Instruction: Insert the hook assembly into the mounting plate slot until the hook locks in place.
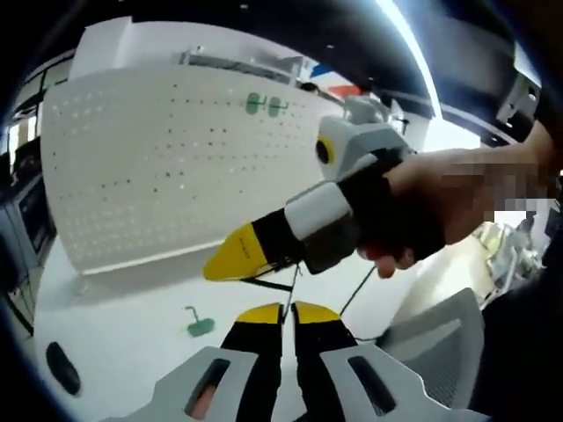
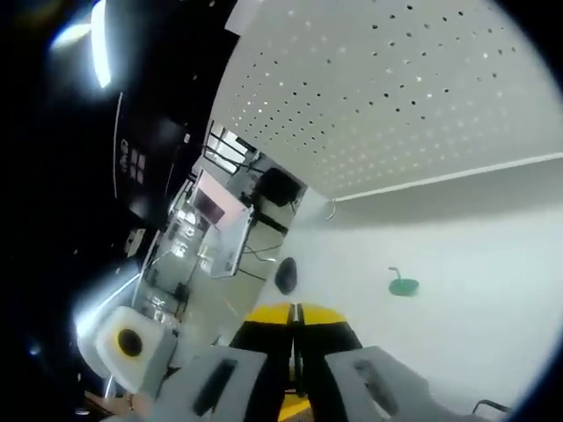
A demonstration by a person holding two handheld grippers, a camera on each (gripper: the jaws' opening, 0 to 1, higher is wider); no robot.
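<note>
Left gripper (image 1: pixel 288 309): yellow-tipped jaws together, nothing clamped that I can make out. A thin dark wire crosses just above the tips; can't tell what it belongs to.

Right gripper (image 2: pixel 295 310): jaws also pressed together, nothing between them. In the left gripper view it comes in from the right, held by a hand (image 1: pixel 444 198), its yellow tip pointing left and hanging above the left gripper's tips.

Landmark is the green hook assembly (image 1: pixel 199 324) — it lies flat on the white table (image 1: pixel 123 343), untouched by either gripper. It is a small green base with a thin stem rising off it and bending over at the top. From the left gripper it sits ahead and to the left of the tips. From the right gripper it sits ahead and to the right (image 2: pixel 403 284), further out.

Behind the hook stands the white perforated mounting plate (image 1: pixel 176 167), upright, its lower edge well apart from the hook. Two green pieces (image 1: pixel 264 105) already sit high on the plate.

My read: pick not yet begun — the left gripper looks nearer and should open first, then close across the stem. The slot itself is too small to locate.
</note>
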